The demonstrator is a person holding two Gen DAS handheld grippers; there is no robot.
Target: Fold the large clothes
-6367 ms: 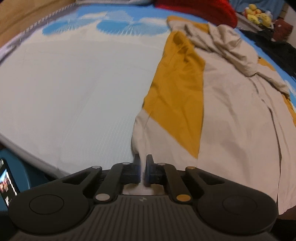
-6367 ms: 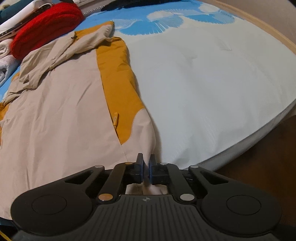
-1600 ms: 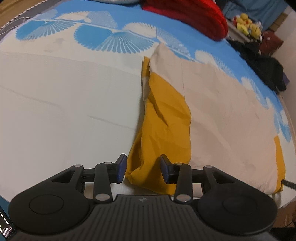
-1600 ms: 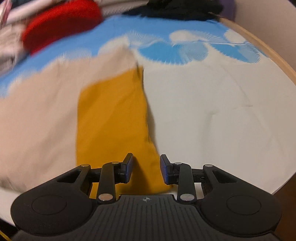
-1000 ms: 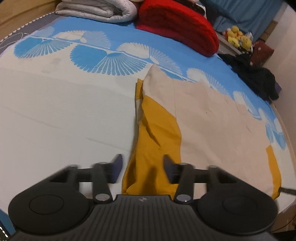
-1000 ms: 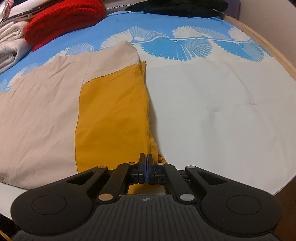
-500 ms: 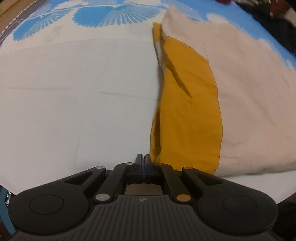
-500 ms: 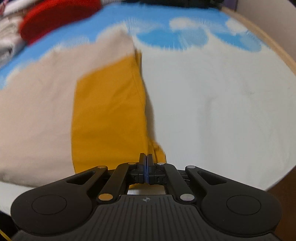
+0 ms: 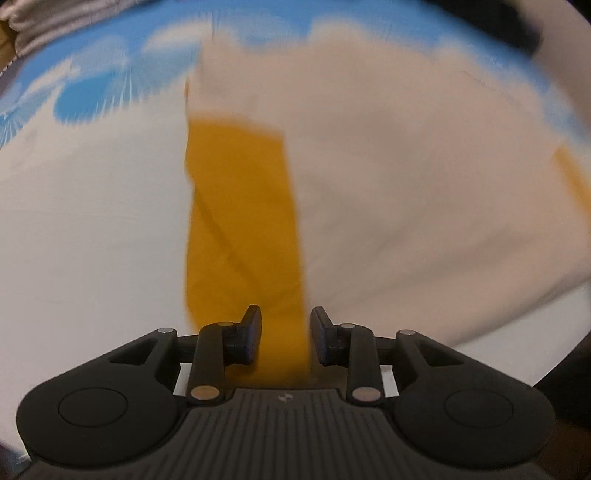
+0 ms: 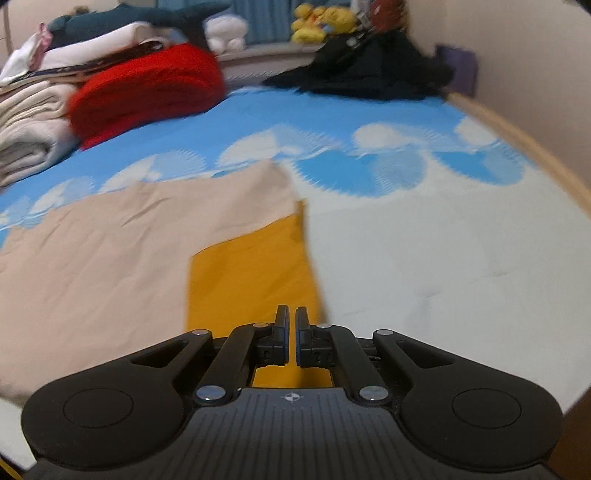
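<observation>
The beige-and-mustard garment (image 10: pixel 122 258) lies flat and folded on the bed sheet (image 10: pixel 461 258), filling the 9 to 12 o'clock part of the right wrist view; its mustard panel (image 10: pixel 251 273) runs from the centre down to 6 o'clock, under the right gripper (image 10: pixel 289 334), whose jaws stand narrow, a thin slit between them with nothing seen pinched there. In the blurred left wrist view the same garment (image 9: pixel 406 177) spreads from 12 to 4 o'clock; the mustard panel (image 9: pixel 243 221) drops to 6 o'clock and passes between the fingers of the left gripper (image 9: pixel 285 334), whose jaws stand wide apart, not closed on the cloth; whether the fingers touch the fabric cannot be told.

Around the garment, in the right wrist view: a red folded blanket (image 10: pixel 147 88) at 11 o'clock; pale folded bedding (image 10: pixel 29 125) at 9 to 10 o'clock, touching the red one; a black heap of clothes (image 10: pixel 369 74) at 1 o'clock; yellow plush toys (image 10: pixel 321 18) at 12 o'clock beyond the bed. All of these sit well apart from the garment's far edge.

The sheet's white part lies bare from 1 to 4 o'clock beside the panel's right edge; the bed's wooden rim (image 10: pixel 524 147) curves along 2 to 3 o'clock, by the wall (image 10: pixel 517 55). In the left wrist view bare white sheet (image 9: pixel 92 221) spans 7 to 10 o'clock.
</observation>
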